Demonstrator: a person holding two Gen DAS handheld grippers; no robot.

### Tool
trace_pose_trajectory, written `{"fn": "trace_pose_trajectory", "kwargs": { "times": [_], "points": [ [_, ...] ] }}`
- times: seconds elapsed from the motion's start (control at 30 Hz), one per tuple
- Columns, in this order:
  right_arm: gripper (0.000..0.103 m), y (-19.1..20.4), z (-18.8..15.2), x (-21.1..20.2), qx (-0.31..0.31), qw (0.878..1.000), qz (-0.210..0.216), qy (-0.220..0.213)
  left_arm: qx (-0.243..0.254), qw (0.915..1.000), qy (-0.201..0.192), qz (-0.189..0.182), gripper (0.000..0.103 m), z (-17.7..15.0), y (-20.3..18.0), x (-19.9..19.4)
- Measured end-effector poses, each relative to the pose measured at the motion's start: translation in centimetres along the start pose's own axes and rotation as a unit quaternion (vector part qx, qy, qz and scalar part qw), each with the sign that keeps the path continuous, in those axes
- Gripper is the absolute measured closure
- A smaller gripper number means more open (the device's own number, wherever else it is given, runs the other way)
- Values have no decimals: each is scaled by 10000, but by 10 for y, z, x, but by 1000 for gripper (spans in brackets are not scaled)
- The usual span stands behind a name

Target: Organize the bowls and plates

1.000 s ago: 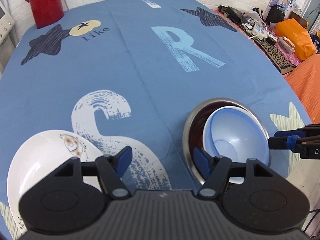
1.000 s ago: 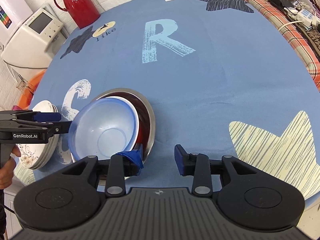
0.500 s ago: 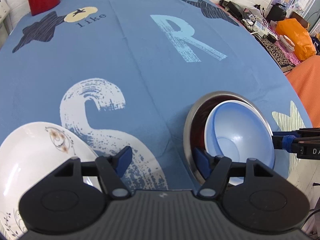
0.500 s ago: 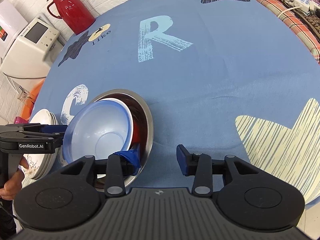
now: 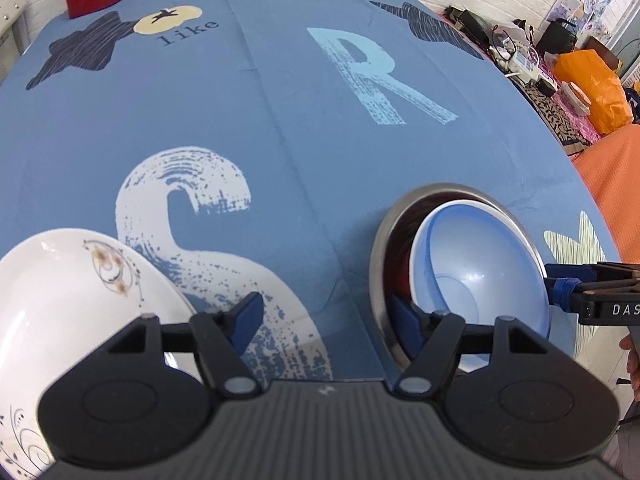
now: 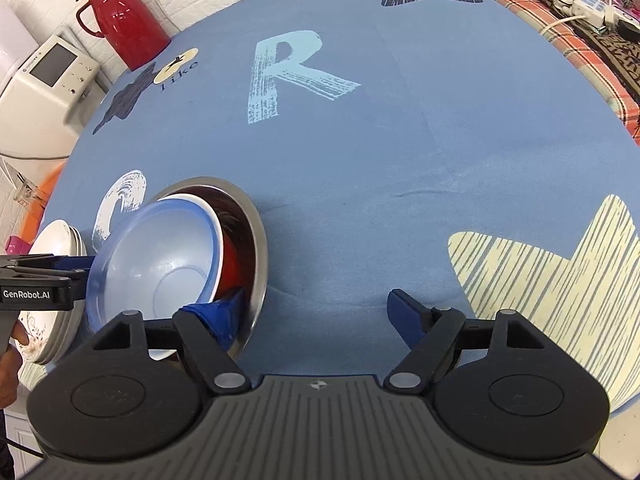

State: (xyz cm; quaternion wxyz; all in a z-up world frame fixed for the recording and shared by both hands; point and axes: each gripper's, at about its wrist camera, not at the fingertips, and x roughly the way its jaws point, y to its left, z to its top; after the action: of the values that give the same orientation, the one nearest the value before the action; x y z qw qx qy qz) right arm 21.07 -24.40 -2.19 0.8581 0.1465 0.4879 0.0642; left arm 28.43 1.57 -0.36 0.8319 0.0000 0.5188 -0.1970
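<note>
The left gripper [image 5: 326, 322] is held with its jaws wide apart and nothing between them. A light blue plastic bowl [image 5: 480, 272], tilted inside a round stainless steel basin [image 5: 404, 216], is seen just beyond its right jaw; a stack of white patterned plates [image 5: 60, 304] lies beyond its left jaw. The right gripper [image 6: 316, 316] is likewise spread, its left jaw reaching inside the basin's near rim beside the bowl. All rests on a blue printed tablecloth [image 6: 360, 152].

Pale blue bowl [image 5: 480, 264], steel bowl [image 5: 384, 240], white floral plate [image 5: 60, 300]
</note>
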Motion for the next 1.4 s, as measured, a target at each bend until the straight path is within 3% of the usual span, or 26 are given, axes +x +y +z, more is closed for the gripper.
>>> {"fn": "trace_pose_trajectory", "kwargs": {
  "times": [0.27,0.43,0.47,0.6,0.67,0.7,0.77,0.83,0.9,1.23,1.4],
  "points": [
    [36,6,-1,0,6,9998,-199,-29,-176,9998,-107,47,28,-5,2,-1],
    [44,6,0,0,-46,9999,-94,-4,-211,9998,-48,30,28,-5,2,-1],
    [48,7,-1,0,-63,10000,-46,-17,-208,9998,-48,21,28,-5,3,-1],
    [89,7,-1,-3,14,9988,475,-94,-296,9995,-23,-63,29,-7,5,0],
    [96,10,-3,-4,-60,9984,548,-138,-426,9990,17,-166,31,-8,9,1],
    [97,10,-3,-5,-32,9982,583,-138,-484,9984,27,-304,40,-8,11,1],
    [98,9,-3,-5,55,9978,646,-124,-629,9965,69,-541,53,-8,13,-1],
    [98,10,-5,-7,87,9978,645,-131,-654,9955,24,-687,75,-9,10,-3],
    [98,12,-6,-7,121,9977,670,-61,-625,9953,-29,-737,91,-10,4,-6],
    [94,22,-5,-6,-66,9992,380,38,-650,9964,-141,-532,95,-11,-5,-8],
    [85,26,-3,-5,-312,9994,142,5,-731,9956,-188,-553,95,-14,-3,-10]
  ]
}}
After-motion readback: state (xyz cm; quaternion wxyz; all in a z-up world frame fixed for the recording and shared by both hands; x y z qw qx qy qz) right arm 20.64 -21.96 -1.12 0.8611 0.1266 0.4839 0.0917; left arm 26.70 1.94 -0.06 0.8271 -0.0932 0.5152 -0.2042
